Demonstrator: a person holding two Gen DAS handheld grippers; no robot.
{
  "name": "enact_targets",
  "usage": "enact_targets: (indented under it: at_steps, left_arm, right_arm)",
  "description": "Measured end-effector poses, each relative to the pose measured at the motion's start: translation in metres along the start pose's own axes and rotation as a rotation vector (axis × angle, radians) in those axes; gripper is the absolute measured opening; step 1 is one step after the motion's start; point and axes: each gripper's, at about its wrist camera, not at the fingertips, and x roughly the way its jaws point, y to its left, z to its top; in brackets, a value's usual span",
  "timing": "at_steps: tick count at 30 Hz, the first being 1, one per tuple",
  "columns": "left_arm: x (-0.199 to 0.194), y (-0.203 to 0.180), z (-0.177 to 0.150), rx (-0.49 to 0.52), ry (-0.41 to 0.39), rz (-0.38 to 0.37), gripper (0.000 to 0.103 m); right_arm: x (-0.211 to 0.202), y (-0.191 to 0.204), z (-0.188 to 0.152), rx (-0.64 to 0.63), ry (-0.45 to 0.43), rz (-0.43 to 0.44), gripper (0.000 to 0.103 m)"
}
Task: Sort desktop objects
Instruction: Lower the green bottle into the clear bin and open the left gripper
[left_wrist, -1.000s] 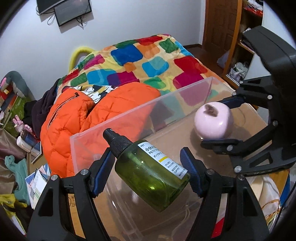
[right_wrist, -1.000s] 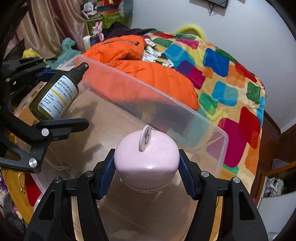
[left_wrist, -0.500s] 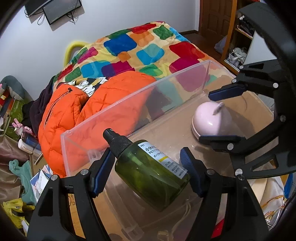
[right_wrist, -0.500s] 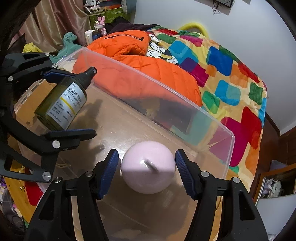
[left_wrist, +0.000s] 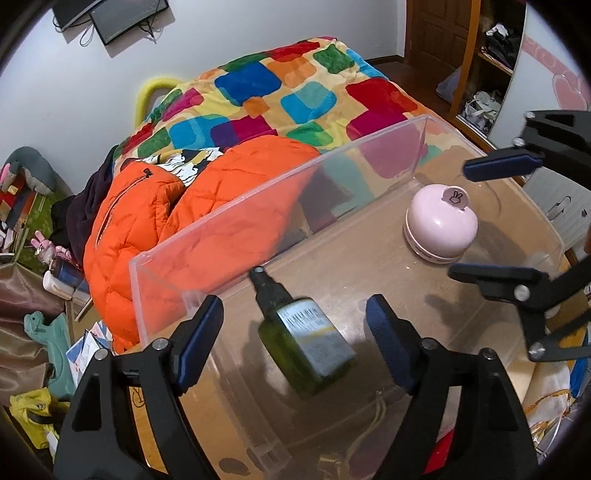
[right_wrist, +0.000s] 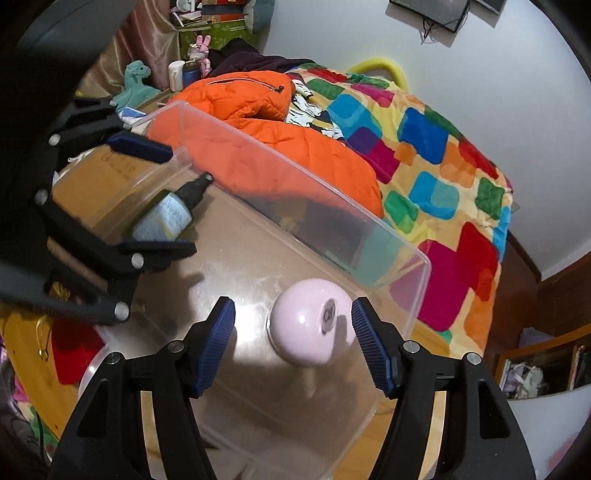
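Release stage of the sorting task, seen from both wrist cameras. The left gripper (left_wrist: 293, 339) stands with its jaws spread wide and nothing between the pads; the green spray bottle (left_wrist: 304, 341) lies below and between them inside the clear plastic bin (left_wrist: 229, 214), its black nozzle pointing toward the far wall of the bin, its outline blurred (whether it has fully come to rest on the bin floor cannot be told from this blur). The right gripper (right_wrist: 293, 343) is likewise open wide and holds nothing; the pink round gadget (right_wrist: 310, 326) sits between and beneath its pads, apart from both, near the bin's right end wall, and in the left view it rests flat-side down with its small tab uppermost (left_wrist: 441, 225). The two objects lie well apart, the bottle toward the left end of the bin and the gadget toward the right. Beyond the bin's far wall lie an orange jacket (left_wrist: 155, 221) and a bed with a chequered quilt (left_wrist: 280, 96). Judged from this layout, the depositing of this pair is essentially complete. The next move calls for lifting both grippers straight up, clearing the bin rim with the jaws kept open so that neither pad nudges the bottle or gadget, then turning toward whatever items remain on the table (none of which show here).
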Motion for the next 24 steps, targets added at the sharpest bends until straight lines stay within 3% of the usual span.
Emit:
enact_targets:
  at_steps: [7, 10, 15, 24]
  left_arm:
    - [-0.009, 0.004, -0.004, -0.017, -0.007, 0.026, 0.081]
    - [-0.020, 0.005, -0.006, -0.026, -0.031, 0.035, 0.081]
    - [-0.047, 0.005, -0.012, -0.040, -0.077, 0.035, 0.093]
    - [-0.088, -0.006, -0.030, -0.042, -0.140, 0.047, 0.094]
  right_arm:
    - [-0.023, 0.008, -0.011, -0.021, -0.032, -0.041, 0.063]
    - [-0.032, 0.007, -0.014, -0.009, -0.042, -0.047, 0.070]
    - [-0.050, 0.006, -0.021, 0.019, -0.067, -0.058, 0.074]
    - [-0.085, 0.005, -0.033, 0.073, -0.122, -0.065, 0.080]
